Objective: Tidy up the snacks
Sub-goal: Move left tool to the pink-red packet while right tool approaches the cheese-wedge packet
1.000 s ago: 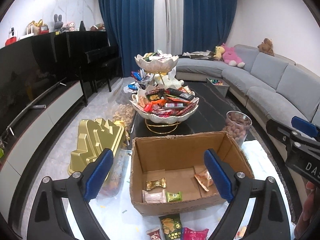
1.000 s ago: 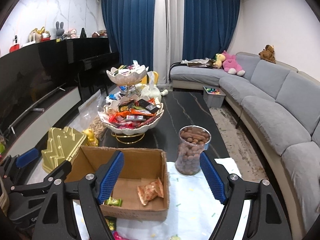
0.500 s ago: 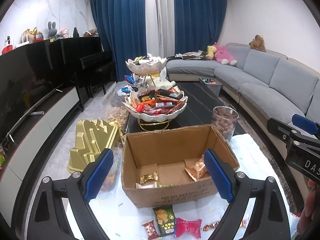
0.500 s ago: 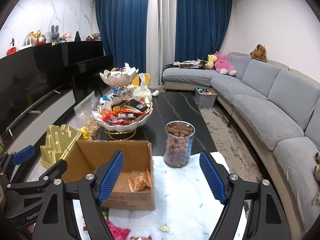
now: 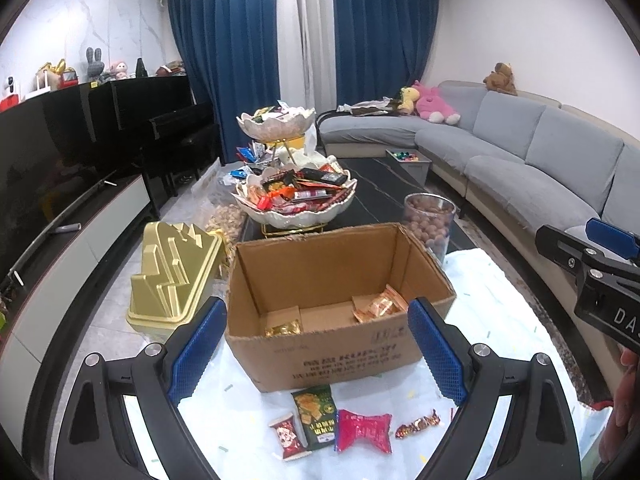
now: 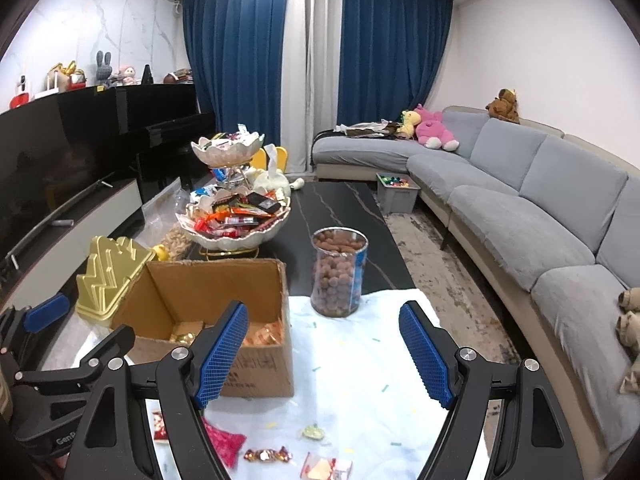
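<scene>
An open cardboard box [image 5: 340,356] stands on the white cloth and also shows in the right wrist view [image 6: 256,376]. It holds an orange packet [image 5: 378,306] and a gold candy [image 5: 283,327]. Loose snacks lie in front of it: a green packet [image 5: 315,416], a small red packet [image 5: 286,436], a pink-red packet [image 5: 363,430] and a wrapped candy [image 5: 418,424]. My left gripper [image 5: 316,354] is open and empty, above and in front of the box. My right gripper [image 6: 324,356] is open and empty, to the right of the box.
A two-tier shell bowl stand [image 5: 296,200] full of snacks stands behind the box. A clear jar of brown balls [image 6: 339,272] is to its right, a gold tree-shaped container [image 5: 176,276] to its left. A grey sofa [image 6: 520,216] runs along the right.
Both grippers have pulled back and up from the box. The loose snacks on the cloth in front of the box have come into view. Both stay open.
</scene>
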The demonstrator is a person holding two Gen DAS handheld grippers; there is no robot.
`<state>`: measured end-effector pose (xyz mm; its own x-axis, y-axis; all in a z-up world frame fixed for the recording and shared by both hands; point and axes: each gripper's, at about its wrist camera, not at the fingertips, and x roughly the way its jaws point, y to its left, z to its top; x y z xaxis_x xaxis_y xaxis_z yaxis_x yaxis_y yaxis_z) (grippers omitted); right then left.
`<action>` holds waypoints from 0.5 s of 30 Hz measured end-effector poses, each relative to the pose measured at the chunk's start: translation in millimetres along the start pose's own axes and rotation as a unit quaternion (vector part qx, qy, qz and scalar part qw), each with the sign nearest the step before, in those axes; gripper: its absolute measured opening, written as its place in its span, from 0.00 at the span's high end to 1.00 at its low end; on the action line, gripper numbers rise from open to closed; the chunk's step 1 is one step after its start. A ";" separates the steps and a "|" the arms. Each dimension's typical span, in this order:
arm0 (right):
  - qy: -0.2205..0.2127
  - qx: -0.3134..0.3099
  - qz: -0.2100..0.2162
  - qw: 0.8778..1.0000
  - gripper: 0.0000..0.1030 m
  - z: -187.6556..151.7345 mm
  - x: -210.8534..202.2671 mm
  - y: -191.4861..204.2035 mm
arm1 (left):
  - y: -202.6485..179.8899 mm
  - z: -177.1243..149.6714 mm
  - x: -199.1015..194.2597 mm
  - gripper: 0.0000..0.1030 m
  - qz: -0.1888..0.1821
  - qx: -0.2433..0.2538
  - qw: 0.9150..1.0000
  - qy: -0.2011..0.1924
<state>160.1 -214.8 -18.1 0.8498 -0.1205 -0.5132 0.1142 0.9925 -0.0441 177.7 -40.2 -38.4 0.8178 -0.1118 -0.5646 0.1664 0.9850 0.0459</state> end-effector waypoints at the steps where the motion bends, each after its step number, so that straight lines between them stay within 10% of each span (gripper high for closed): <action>1: 0.001 0.003 -0.001 1.000 0.24 -2.0 -1.3 -1.7 | -1.8 -2.6 -0.9 0.10 -0.002 0.002 1.000 0.000; 15: 0.024 0.023 -0.013 0.999 0.24 -47.2 -1.0 -16.6 | -20.7 -39.9 0.6 0.10 -0.013 0.022 1.000 -0.002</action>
<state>133.0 -230.1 -57.4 0.8209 -0.1449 -0.5524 0.1606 0.9868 -0.0203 152.7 -55.5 -72.6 0.8153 -0.1390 -0.5621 0.2121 0.9750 0.0665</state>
